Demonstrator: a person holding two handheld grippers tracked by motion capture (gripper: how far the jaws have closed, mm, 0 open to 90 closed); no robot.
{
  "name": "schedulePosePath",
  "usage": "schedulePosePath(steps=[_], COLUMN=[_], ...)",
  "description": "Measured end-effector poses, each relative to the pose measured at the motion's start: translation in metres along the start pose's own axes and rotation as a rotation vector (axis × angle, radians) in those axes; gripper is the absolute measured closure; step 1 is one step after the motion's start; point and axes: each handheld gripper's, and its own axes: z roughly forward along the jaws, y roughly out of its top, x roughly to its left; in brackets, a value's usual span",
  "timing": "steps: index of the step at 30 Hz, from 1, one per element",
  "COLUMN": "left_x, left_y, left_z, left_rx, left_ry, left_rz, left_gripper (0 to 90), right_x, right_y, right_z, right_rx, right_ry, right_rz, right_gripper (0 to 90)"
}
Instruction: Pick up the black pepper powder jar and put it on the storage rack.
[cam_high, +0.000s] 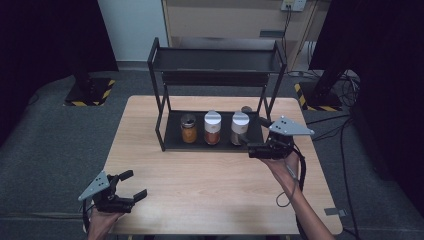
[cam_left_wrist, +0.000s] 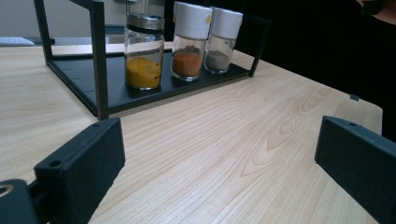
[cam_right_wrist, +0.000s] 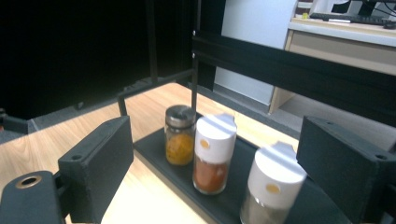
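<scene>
Jars stand in a row on the bottom tray of the black rack (cam_high: 159, 95) at the far side of the table (cam_high: 200, 185): a yellow-spice jar (cam_high: 188, 128) with a metal lid on the left, an orange-spice jar (cam_high: 212, 128) with a white cap in the middle, and a grey-spice jar (cam_high: 239, 128) with a white cap on the right. The right gripper (cam_high: 256, 150) sits just at the near right corner of the tray, its jaws apart and holding nothing; in its own view the grey-spice jar (cam_right_wrist: 271, 186) stands nearest, between the two jaws but untouched. That jar looks like the one to pick.

To take it well, the jaws should line up level with the glass body below the cap, slide in from the right end so they do not knock the orange-spice jar (cam_right_wrist: 212, 156) just beside it, and close only once the jar is centred. The rack's near right post (cam_high: 262, 107) and upper shelf leave little room, so a low, straight approach suits best.

The left gripper (cam_high: 134, 187) rests at the near left corner of the table, jaws wide apart and empty, well away from the rack.
</scene>
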Motion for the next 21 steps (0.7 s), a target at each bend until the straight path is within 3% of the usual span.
schedulePosePath(steps=[6,21], left_x=[-0.001,-0.001], left_y=[0.001,0.000], left_z=[0.001,0.000], left_rx=[0.006,0.005], left_ry=[-0.002,-0.002], left_rz=[0.004,0.003], left_gripper=[1.0,1.0], right_x=[0.002,0.006], right_y=[-0.019,-0.046], right_z=[-0.016,-0.052], right_rx=[0.000,0.016], right_ry=[-0.007,-0.043], right_rz=[0.016,0.046], right_gripper=[11.0,10.6])
